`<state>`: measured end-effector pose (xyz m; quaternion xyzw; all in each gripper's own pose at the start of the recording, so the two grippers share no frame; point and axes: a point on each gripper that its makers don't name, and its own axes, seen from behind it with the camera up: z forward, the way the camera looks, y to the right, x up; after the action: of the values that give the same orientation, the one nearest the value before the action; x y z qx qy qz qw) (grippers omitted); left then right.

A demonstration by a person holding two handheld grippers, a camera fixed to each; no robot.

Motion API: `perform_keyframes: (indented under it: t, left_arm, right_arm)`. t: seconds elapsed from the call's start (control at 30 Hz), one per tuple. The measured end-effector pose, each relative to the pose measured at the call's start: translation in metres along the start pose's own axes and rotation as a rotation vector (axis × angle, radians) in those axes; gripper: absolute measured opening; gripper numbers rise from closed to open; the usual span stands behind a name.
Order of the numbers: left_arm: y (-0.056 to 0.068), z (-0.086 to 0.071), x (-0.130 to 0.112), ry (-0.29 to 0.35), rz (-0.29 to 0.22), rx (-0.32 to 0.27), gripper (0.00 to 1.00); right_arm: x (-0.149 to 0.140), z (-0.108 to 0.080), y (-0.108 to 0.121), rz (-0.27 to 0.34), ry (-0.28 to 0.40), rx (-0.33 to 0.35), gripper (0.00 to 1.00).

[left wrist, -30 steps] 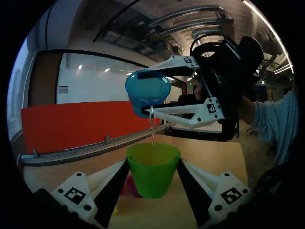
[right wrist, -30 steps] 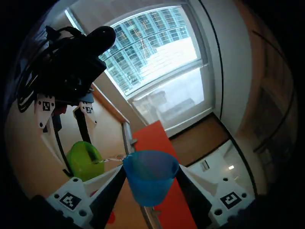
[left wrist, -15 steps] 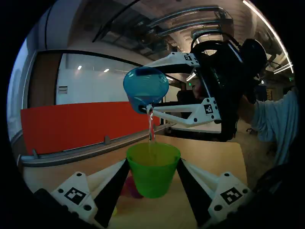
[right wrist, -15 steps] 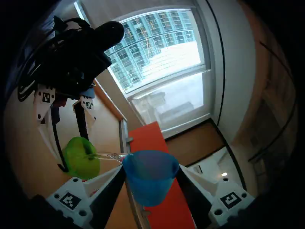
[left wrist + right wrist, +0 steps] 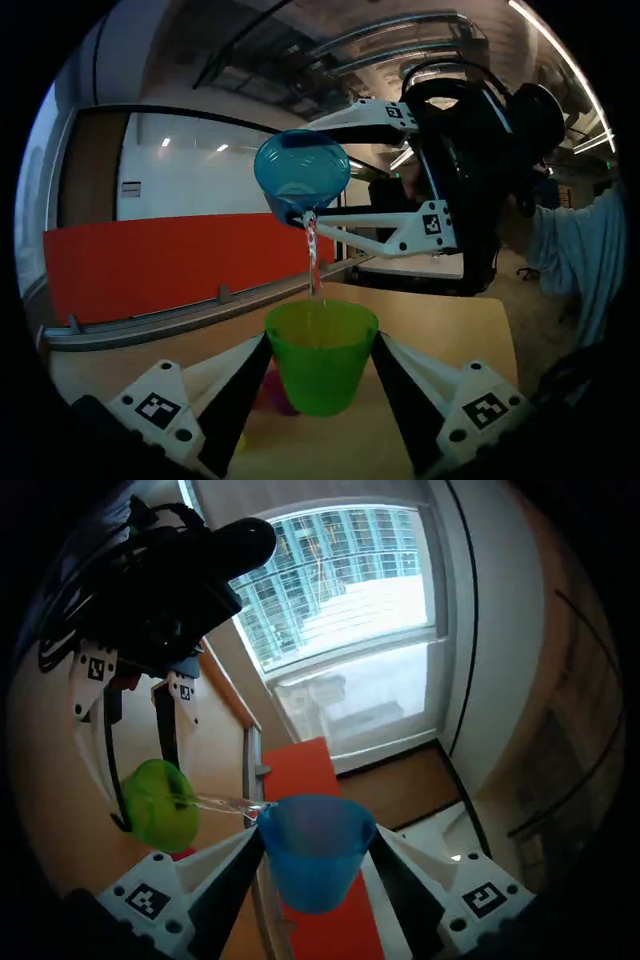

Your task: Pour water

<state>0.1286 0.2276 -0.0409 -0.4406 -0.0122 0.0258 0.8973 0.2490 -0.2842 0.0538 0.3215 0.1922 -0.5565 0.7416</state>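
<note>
Pour | right gripper [image 5: 316, 836] clamps tilted blue cup [image 5: 314, 868] | left gripper [image 5: 320, 342] clamps green cup [image 5: 322, 368] | hold stream [image 5: 310, 260] centred; tilt slowly.

In the right tongs [image 5: 316, 838], blue cup [image 5: 316, 868]; thin water stream [image 5: 222, 804] into green cup [image 5: 156, 816].

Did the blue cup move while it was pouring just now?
Yes. In the left gripper view the blue cup has gone up and a little left, judged against the orange wall, and tipped further over the green cup.
</note>
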Motion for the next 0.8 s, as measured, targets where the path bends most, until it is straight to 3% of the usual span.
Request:
perform_keyframes:
  t: [0.8]
  left_arm:
    - [-0.003,0.003,-0.002,-0.01,0.001,0.001,0.86]
  right_arm:
    - [-0.003,0.001,0.013,-0.119,-0.004,-0.02,0.91]
